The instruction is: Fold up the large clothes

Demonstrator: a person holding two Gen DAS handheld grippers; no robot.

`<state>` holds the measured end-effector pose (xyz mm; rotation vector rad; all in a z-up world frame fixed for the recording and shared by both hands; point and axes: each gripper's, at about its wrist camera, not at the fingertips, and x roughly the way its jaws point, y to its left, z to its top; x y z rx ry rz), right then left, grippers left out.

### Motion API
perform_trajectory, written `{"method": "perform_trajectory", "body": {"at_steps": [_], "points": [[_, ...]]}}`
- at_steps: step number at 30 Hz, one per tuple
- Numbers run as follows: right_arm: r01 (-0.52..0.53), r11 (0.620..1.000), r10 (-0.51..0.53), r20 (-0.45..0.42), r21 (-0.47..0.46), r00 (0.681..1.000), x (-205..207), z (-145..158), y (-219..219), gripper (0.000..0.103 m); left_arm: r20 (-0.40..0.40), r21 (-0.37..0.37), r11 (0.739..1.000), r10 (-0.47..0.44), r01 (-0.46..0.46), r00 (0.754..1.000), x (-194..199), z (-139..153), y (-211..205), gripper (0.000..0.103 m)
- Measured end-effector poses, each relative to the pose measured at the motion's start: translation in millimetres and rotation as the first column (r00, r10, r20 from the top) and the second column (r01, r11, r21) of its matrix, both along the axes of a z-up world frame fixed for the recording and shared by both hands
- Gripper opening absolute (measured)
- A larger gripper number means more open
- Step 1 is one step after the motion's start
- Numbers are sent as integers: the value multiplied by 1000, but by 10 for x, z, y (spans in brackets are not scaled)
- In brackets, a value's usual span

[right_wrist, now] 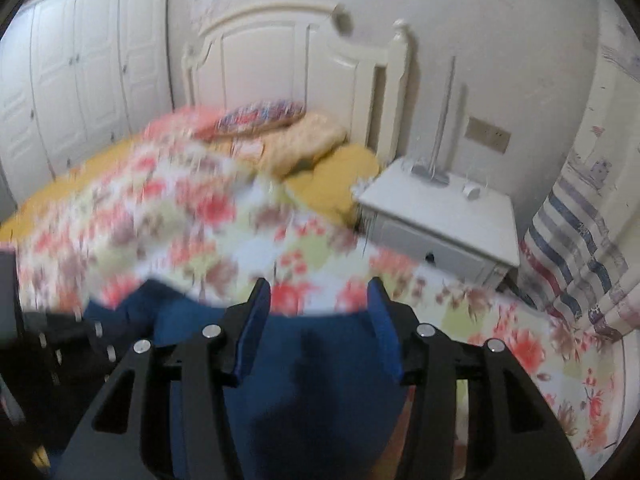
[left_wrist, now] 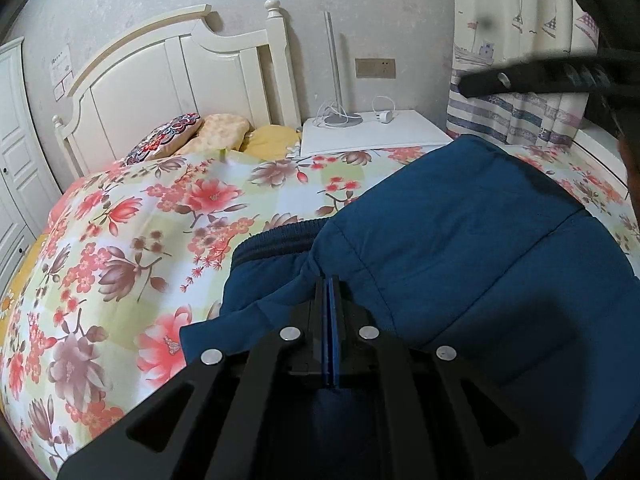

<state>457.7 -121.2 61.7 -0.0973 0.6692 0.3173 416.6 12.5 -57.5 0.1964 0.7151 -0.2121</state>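
The left gripper (left_wrist: 329, 284) has its two blue-padded fingers (left_wrist: 331, 320) pressed together, clenched; whether a fold of cloth is pinched between them cannot be told. Its tips sit right at the surface of a blue padded jacket (left_wrist: 460, 248).

The right gripper (right_wrist: 320, 300) has its fingers (right_wrist: 256, 328) parted about halfway, with nothing gripped between them; the blue cloth shows below and behind the gap, not pressed by the pads. This view is blurred.

The jacket lies on a bed covered by a floral quilt (left_wrist: 132, 240), toward the bed's side edge nearest the curtain (left_wrist: 520, 80). It is partly folded over itself, its long axis running from the near edge diagonally up toward the white nightstand (left_wrist: 372, 132). A darker ribbed band (left_wrist: 276, 240) shows at its left side.

Farther off, pillows (left_wrist: 192, 136) rest against the white headboard (left_wrist: 168, 72), and a lamp base (left_wrist: 343, 120) and charger stand on the nightstand. A white wardrobe (right_wrist: 80, 72) fills the wall beyond the bed's far side.
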Motion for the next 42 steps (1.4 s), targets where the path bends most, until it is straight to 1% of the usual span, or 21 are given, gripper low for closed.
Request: {"method": "perform_trajectory", "body": {"at_steps": [1,4,6,10,12,16,18,20,23,24,26,28,30,31,33,35,37,39,40,41,42], "points": [[6,1000,-7,-28,-12,1000,57,-23,12,50,0,0,1000,0,0,1000,0,0,1,5],[-50,982,-4,-283,-185,959,380,-732,211,51,-2,-3,1000,10,-10,1000,11,6,12,5],[3,992,-36,-265,-123,964,397,-799,128,51,-18,-4,1000,9,-9,1000,39,-17,19,5],[6,985,-46,-228,-173,973,346,-776,176,52,-11,4,1000,9,-9,1000,21,-14,8,5],[39,984,-76,-210,-176,975,321,-743,148,64,-12,8,1000,9,-9,1000,17,-17,2,5],[100,992,-112,-178,-73,978,80,-498,-13,73,-35,-12,1000,-8,7,999,40,-15,30,5],[106,994,-98,-174,39,980,-169,-359,-136,84,-47,-10,1000,-20,20,999,22,3,38,5],[110,991,-98,-157,74,983,-457,-287,-230,94,-50,13,1000,-23,24,998,-34,37,35,5],[85,992,-67,-175,98,982,-847,-331,-355,98,-74,32,999,-19,21,997,-198,120,92,5],[88,988,-61,-200,127,978,-933,-378,-416,101,-82,14,1000,-23,24,996,-273,161,143,5],[93,969,-30,-263,230,964,-1101,-507,-580,101,-111,-94,995,-41,30,993,-476,243,356,5],[86,938,24,-308,336,951,-1226,-627,-713,101,-160,-273,962,-73,27,984,-709,233,677,5],[70,905,84,-337,420,938,-1318,-748,-789,101,-196,-398,916,-129,42,972,-855,159,897,5],[58,890,115,-346,452,931,-1350,-811,-797,101,-230,-442,896,-160,43,960,-884,104,971,5],[44,847,173,-354,529,919,-1396,-935,-818,101,-333,-556,831,-237,13,912,-899,-90,1121,10],[45,806,211,-358,590,910,-1429,-1026,-832,101,-330,-676,736,-267,-29,905,-944,-213,1321,12],[41,789,224,-350,613,910,-1475,-1075,-830,101,-350,-766,637,-300,-87,887,-933,-339,1474,16],[39,770,239,-345,637,908,-1526,-1112,-838,101,-348,-810,579,-348,-92,871,-890,-417,1497,50],[41,764,245,-348,643,905,-1537,-1125,-846,101,-328,-837,542,-381,-79,864,-874,-438,1491,61],[38,758,257,-351,652,900,-1558,-1140,-846,101,-280,-881,470,-437,-49,855,-864,-453,1481,84],[33,752,269,-352,658,897,-1587,-1150,-844,101,-240,-905,424,-479,-16,845,-864,-453,1468,99]]}}
